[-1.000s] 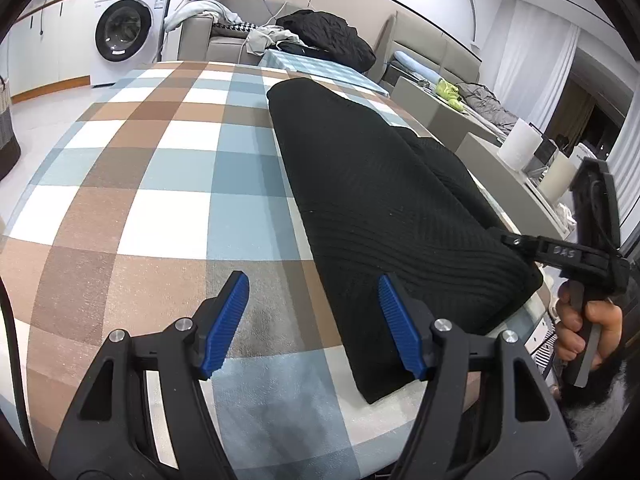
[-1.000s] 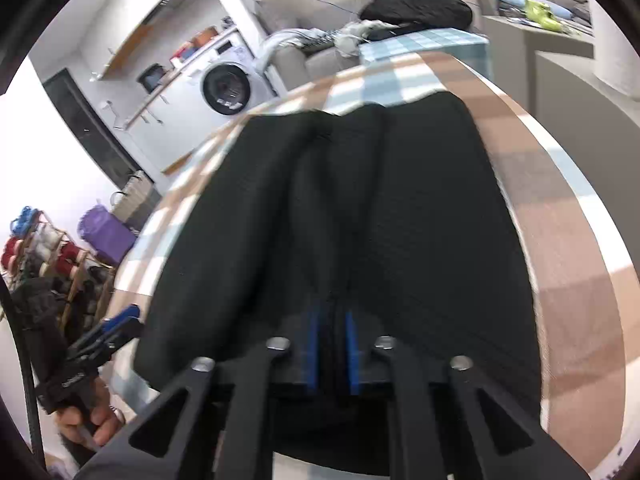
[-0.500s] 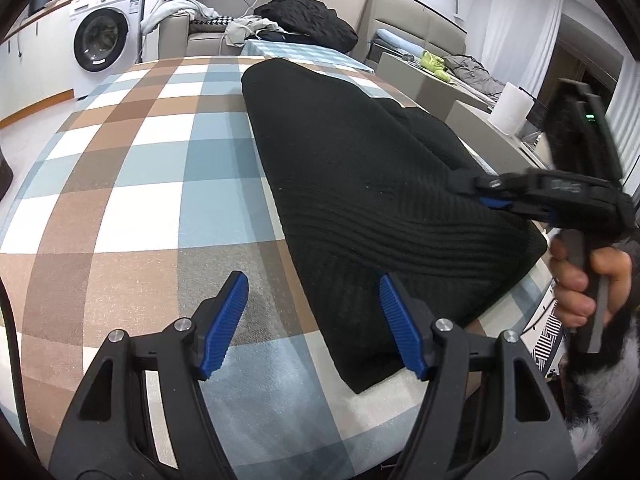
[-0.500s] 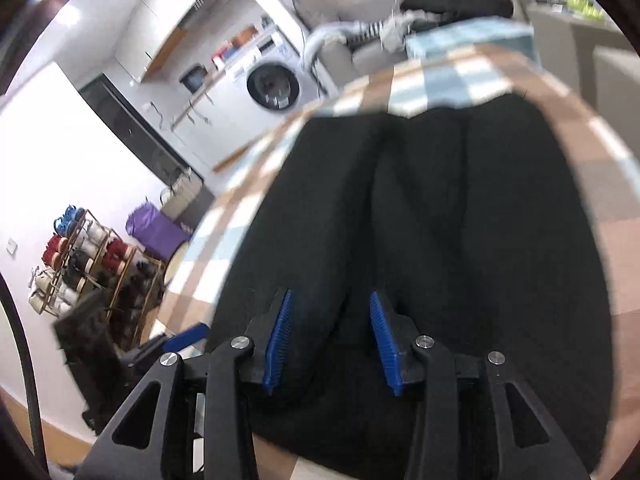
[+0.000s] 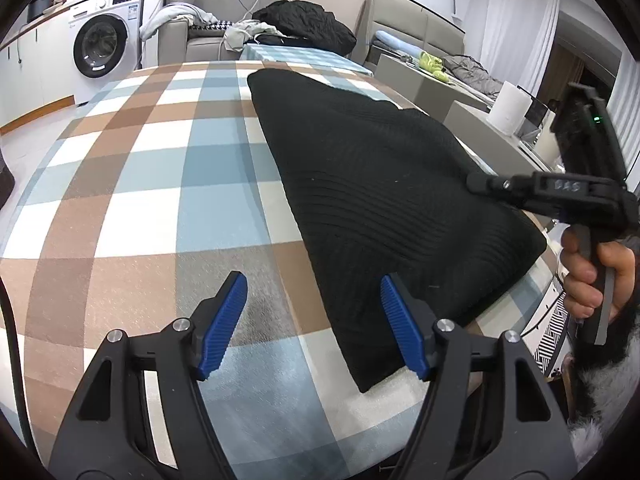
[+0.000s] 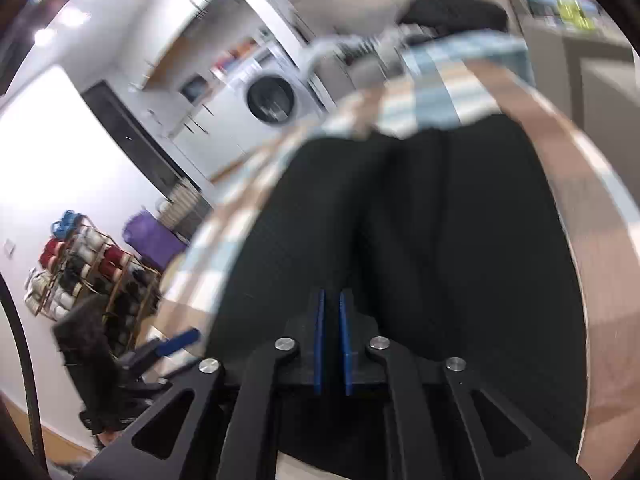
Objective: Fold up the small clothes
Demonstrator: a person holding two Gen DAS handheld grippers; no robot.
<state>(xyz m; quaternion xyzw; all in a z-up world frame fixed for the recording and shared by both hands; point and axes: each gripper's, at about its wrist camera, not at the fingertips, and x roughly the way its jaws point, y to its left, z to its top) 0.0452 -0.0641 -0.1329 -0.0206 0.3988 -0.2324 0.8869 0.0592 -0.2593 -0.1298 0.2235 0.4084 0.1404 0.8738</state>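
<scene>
Black knit garment (image 5: 384,200) is laid flat on the checked surface (image 5: 132,184), its near edge at the surface's front edge. Left claw (image 5: 312,320) is held apart, empty, over its near corner. Right claw (image 6: 331,344) is seen nearly together at the hem; whether fabric is pinched between the blue pads cannot be told, the view being blurred.

Risks, judged: thick knit could slip from a shallow pinch; only one layer could be caught, skewing the fold; the overhanging edge could slide off.

Writing: white characters on the right claw's body, too small to be read.
</scene>
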